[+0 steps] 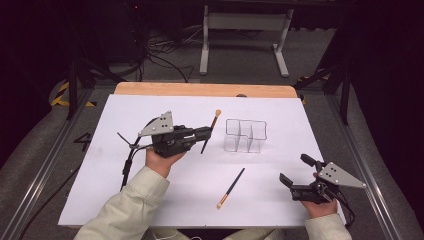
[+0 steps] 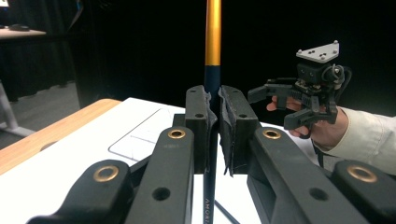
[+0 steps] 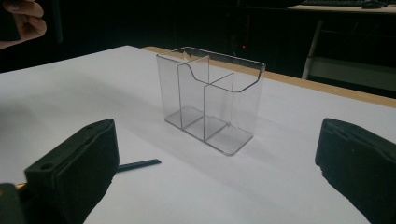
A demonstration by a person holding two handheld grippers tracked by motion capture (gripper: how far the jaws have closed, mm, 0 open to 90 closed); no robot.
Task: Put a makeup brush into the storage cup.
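My left gripper [image 1: 206, 133] is shut on a makeup brush [image 1: 210, 131] with a dark handle, gold ferrule and tan bristles, held above the table left of the clear organizer [image 1: 245, 135]. In the left gripper view the brush handle [image 2: 213, 60] stands upright between the closed pads [image 2: 201, 123]. A second brush [image 1: 231, 188] lies on the white table surface in front of the organizer. My right gripper [image 1: 296, 170] rests at the front right with its jaws wide apart and nothing between them. The right gripper view faces the clear, divided organizer [image 3: 211, 95], and the lying brush's dark handle tip [image 3: 138, 164] shows beside one jaw.
A white mat [image 1: 150, 200] covers the table, with a wooden edge [image 1: 200, 90] at the back. Cables and a white stand [image 1: 245, 30] lie on the floor beyond. The right hand with its gripper [image 2: 310, 93] is seen far off in the left gripper view.
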